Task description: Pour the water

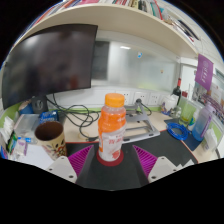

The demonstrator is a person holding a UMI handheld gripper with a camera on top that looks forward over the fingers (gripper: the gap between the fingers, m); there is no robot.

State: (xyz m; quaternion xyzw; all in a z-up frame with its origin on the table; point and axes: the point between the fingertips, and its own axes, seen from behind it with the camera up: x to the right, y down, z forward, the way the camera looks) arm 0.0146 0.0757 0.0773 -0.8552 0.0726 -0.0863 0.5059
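An orange-capped bottle [111,128] with orange liquid and a white label stands upright between my fingers. There is a gap between it and the pink pad [82,157] on the left, and another on the right. My gripper [113,160] is open around the bottle's base. A brown mug [48,136] stands on the white desk [140,125], to the left of the bottle and slightly beyond the left finger. The mug's inside is dark, and I cannot tell whether it holds anything.
A large dark monitor [55,62] stands behind the mug, with cables [85,118] trailing across the desk. A blue object [180,129] and other clutter sit to the right. A bookshelf [150,8] runs overhead.
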